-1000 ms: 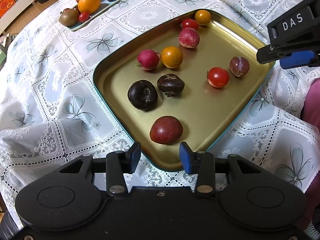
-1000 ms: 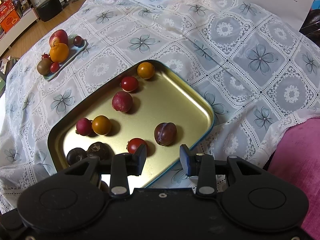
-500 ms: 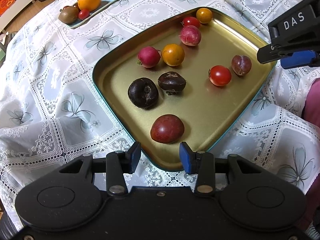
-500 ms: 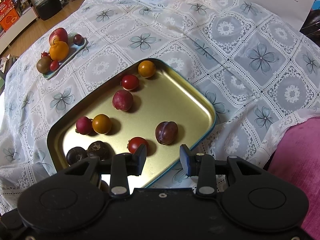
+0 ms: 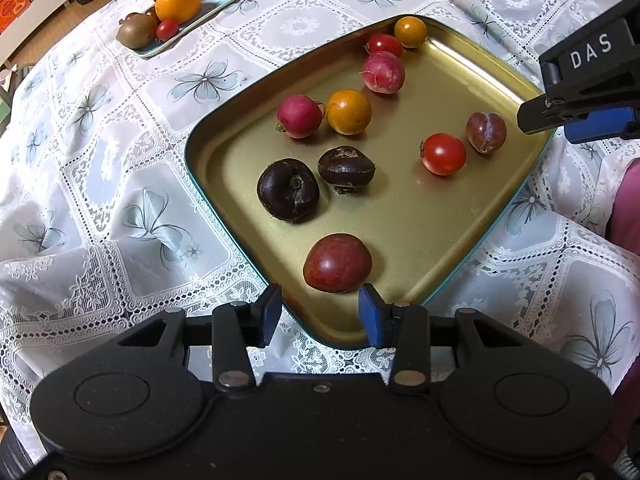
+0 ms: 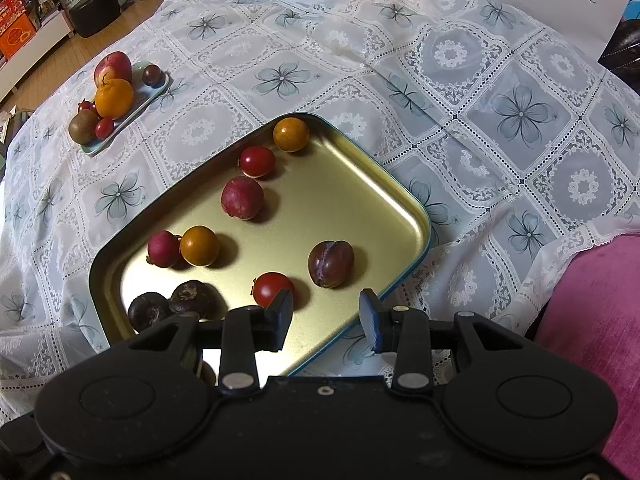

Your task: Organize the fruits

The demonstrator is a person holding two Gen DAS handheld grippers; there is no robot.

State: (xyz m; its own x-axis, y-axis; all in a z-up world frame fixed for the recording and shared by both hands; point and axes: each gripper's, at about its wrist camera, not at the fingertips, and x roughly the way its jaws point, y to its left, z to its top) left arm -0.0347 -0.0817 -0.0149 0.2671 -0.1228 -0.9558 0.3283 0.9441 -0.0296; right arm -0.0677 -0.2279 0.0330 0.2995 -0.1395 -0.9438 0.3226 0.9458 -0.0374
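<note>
Fruits lie scattered in the gold tray (image 5: pixel 500 84); a dark red plum (image 5: pixel 337 263) sits by its near corner, just ahead of the left gripper (image 5: pixel 320 312), fingers wide and empty. Lower straight, straddle it, close gently. Right gripper (image 6: pixel 325 318) waits wide too.

You see nine small fruits (image 5: pixel 338 263) loose in gold tray (image 5: pixel 436 216); more piled on small plate (image 5: pixel 176 38) far behind tray.
</note>
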